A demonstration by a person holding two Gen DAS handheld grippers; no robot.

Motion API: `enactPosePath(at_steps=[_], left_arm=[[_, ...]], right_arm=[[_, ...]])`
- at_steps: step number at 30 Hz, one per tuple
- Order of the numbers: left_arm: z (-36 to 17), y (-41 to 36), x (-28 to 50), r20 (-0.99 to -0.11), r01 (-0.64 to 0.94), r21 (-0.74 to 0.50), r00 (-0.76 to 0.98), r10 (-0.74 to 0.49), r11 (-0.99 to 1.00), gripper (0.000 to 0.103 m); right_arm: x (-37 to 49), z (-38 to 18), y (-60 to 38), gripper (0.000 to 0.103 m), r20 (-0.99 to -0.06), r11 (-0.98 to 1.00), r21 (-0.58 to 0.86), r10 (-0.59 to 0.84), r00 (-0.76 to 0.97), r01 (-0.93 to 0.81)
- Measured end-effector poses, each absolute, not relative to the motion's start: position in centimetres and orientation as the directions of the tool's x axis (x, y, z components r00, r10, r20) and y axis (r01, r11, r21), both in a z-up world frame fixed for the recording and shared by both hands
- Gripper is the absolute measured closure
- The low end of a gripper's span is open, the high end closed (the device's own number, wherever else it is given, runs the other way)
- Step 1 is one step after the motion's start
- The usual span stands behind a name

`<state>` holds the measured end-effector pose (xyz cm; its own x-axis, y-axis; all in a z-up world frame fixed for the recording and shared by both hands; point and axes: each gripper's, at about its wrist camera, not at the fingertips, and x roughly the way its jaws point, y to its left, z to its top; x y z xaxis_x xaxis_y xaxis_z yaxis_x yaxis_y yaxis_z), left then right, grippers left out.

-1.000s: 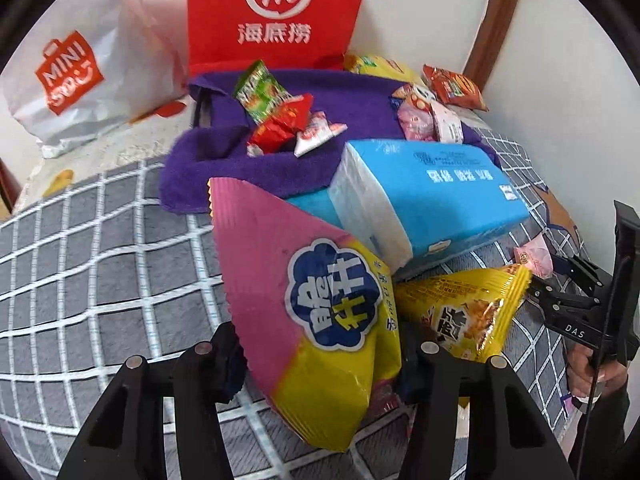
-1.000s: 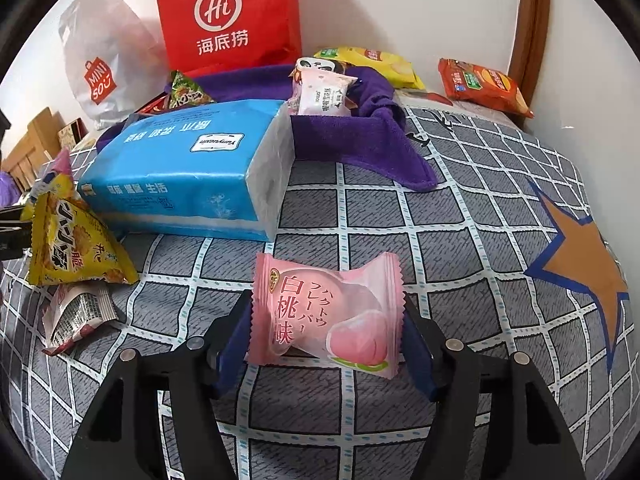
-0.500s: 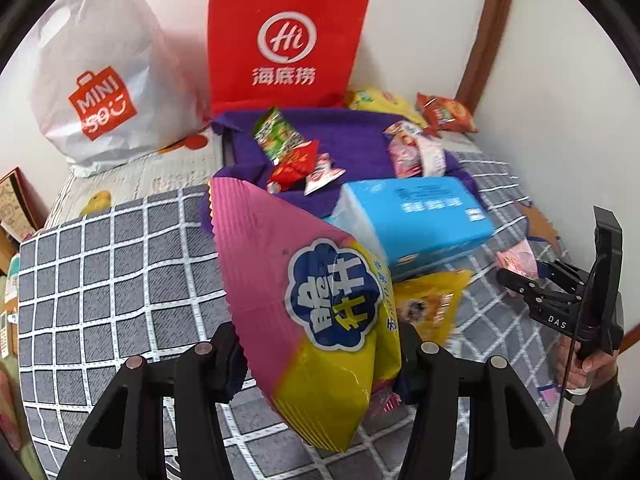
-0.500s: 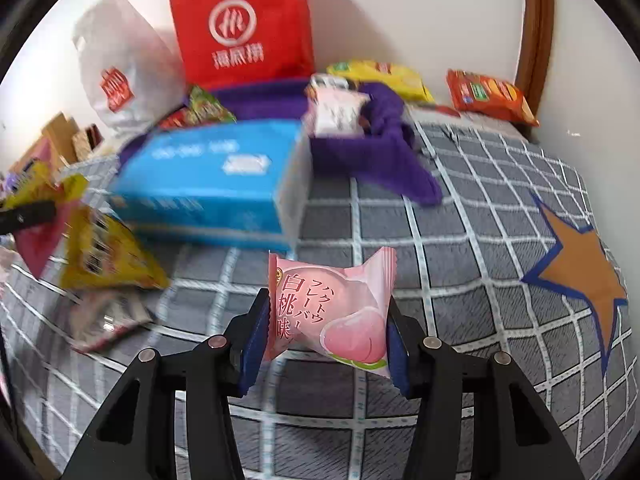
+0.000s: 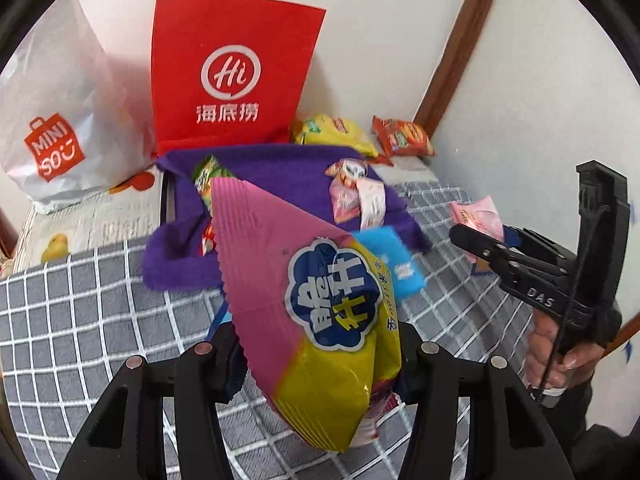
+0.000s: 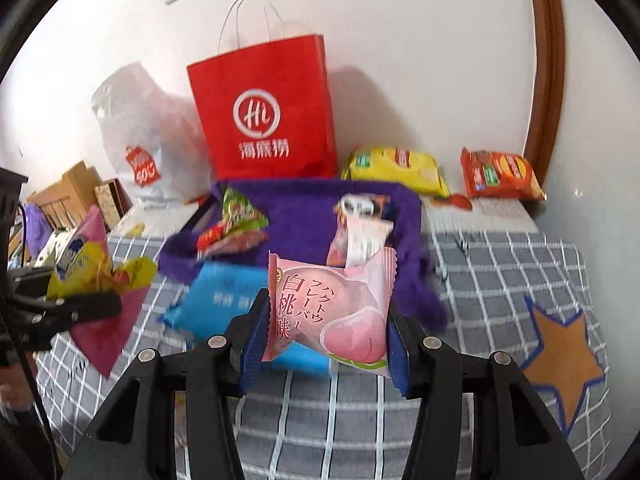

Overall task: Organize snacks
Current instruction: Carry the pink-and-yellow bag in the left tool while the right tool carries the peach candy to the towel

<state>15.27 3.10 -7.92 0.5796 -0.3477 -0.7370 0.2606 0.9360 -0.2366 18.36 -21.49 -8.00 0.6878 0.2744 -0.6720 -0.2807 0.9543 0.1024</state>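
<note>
Snacks are held above the bed: a pink-and-yellow chip bag is pinched by the left claw, a peach sweet by the right claw; the purple tray lies straight ahead, nearer the right.

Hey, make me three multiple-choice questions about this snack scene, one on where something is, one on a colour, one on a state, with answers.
1. Where is the red paper bag? A in front of the tissue pack B against the wall behind the purple bin C on the star patch
2. What colour is the tissue pack? A blue B green C white
3. What state is the right gripper in? A open B shut empty C shut on the pink peach snack

B: it stands at the wall. A: blue wrapper. C: both pads press the packet.
</note>
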Motion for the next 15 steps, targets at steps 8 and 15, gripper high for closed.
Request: enactPosePath(at_steps=[8, 15], left_arm=[[-4.2, 3.9, 19.7, -0.718, 0.198, -0.226, 0.628, -0.301, 0.954, 0.050], [-2.5, 5.4, 24.4, -0.700, 0.133, -0.202, 0.673, -0.238, 0.970, 0.049]], right_arm=[[23.9, -4.8, -20.2, 0.052, -0.648, 0.953, 0.102, 0.282, 0.708, -0.286], [29.3, -4.2, -17.8, 0.052, -0.647, 0.949, 0.099, 0.289, 0.706, -0.299]])
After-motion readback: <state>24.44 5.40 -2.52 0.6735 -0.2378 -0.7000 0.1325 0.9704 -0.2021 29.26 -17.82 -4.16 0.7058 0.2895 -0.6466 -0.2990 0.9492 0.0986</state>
